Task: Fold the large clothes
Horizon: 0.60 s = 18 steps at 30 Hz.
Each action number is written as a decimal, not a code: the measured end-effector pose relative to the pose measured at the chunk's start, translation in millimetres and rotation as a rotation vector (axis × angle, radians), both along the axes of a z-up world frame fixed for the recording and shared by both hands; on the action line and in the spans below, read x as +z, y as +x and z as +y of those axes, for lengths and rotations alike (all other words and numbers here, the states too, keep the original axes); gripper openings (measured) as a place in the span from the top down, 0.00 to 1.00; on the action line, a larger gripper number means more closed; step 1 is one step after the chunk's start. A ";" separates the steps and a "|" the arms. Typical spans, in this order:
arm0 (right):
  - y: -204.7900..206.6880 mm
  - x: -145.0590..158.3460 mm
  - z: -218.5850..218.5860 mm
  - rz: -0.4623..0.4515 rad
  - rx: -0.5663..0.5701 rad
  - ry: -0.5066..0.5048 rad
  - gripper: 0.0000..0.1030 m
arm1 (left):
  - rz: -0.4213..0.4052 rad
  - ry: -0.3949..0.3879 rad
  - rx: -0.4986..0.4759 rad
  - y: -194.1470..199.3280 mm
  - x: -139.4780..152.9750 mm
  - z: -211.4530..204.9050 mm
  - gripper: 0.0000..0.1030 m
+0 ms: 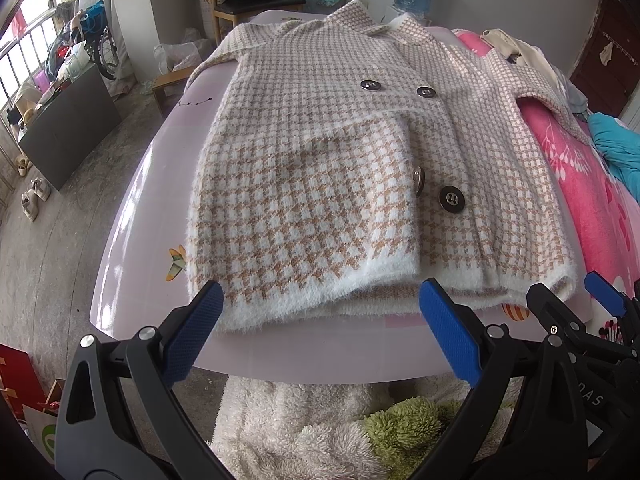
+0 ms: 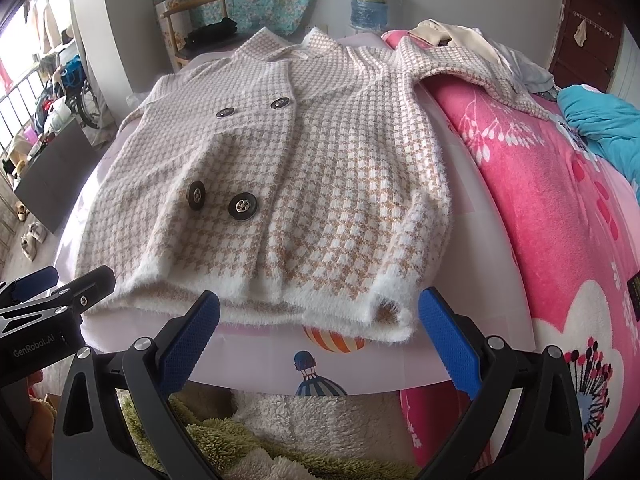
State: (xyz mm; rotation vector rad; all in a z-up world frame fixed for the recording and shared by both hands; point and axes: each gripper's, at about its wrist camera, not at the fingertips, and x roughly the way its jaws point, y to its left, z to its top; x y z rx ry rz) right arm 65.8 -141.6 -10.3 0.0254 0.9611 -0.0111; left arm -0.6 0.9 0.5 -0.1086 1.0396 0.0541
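"GenRobot.AI" lettering on left claw (image 2: 56,292); both claws wide open, empty; right claw (image 2: 320,320) before houndstooth coat (image 2: 280,184).

Pink floral blanket (image 2: 540,208) along the right side, teal cloth (image 2: 600,120) on it far right. Blue water jug (image 2: 370,2) and wooden chair (image 1: 256,8) by the back wall. Shoes (image 1: 34,196) on the floor left. Fluffy green fabric (image 1: 404,420) at the bottom edge.

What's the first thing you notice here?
A big fuzzy checked jacket with dark buttons lies spread across the pale table. Bright pink flowered bedding sits along its right side. Both open grippers, left and right, hover near the hem.
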 end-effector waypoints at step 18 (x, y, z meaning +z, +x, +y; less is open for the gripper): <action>0.1 0.9 0.9 0.008 -0.007 -0.012 0.06 | -0.001 -0.001 0.000 0.7 4.7 -1.8 0.08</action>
